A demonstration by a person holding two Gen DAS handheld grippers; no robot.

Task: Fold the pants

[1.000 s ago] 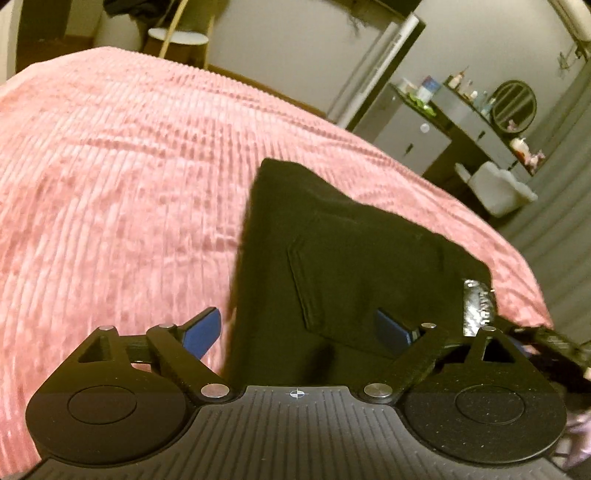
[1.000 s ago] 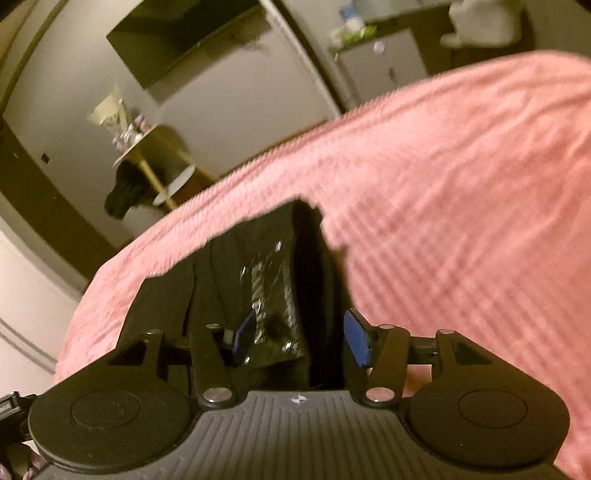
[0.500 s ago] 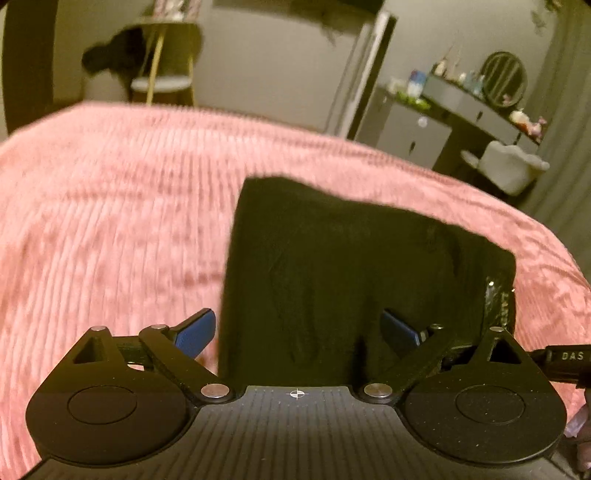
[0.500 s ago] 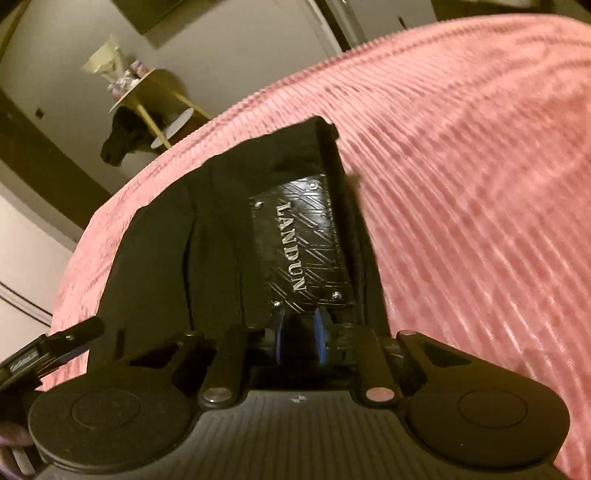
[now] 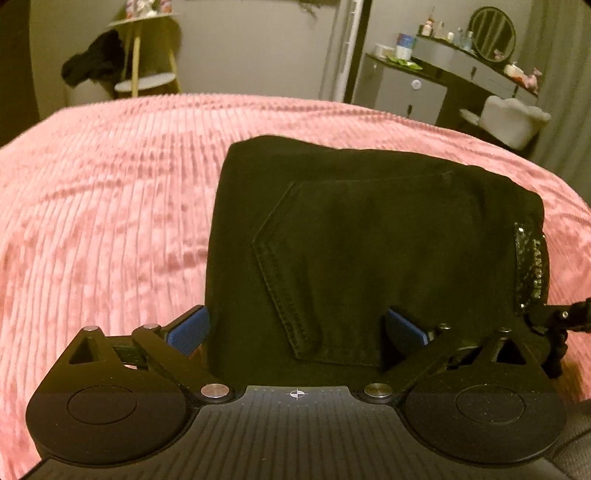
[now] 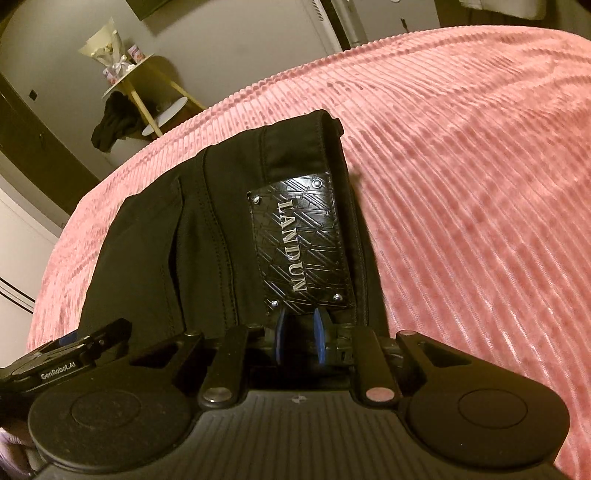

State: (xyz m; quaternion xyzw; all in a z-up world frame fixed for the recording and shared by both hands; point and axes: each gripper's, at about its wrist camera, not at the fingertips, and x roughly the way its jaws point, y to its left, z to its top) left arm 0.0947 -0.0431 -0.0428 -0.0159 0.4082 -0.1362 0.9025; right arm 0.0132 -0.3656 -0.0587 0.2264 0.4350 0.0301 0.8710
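Note:
Black pants (image 5: 369,236) lie folded into a compact block on the pink ribbed bedspread (image 5: 110,206), back pocket up. My left gripper (image 5: 295,330) is open, its blue pads either side of the near left corner of the pants. In the right wrist view the pants (image 6: 159,240) show the waistband with a shiny "LANDUN" patch (image 6: 301,247). My right gripper (image 6: 300,332) is shut on the waistband edge just below the patch. The tip of the left gripper (image 6: 62,360) shows at the lower left.
The bedspread (image 6: 480,184) stretches wide on all sides. Beyond the bed stand a side table with dark clothing (image 5: 96,66), a cabinet (image 5: 402,88), a vanity with round mirror (image 5: 491,29) and a white chair (image 5: 513,118).
My right gripper has closed from open onto the waistband below the patch. The left gripper stayed open while its view swung level over the pants.

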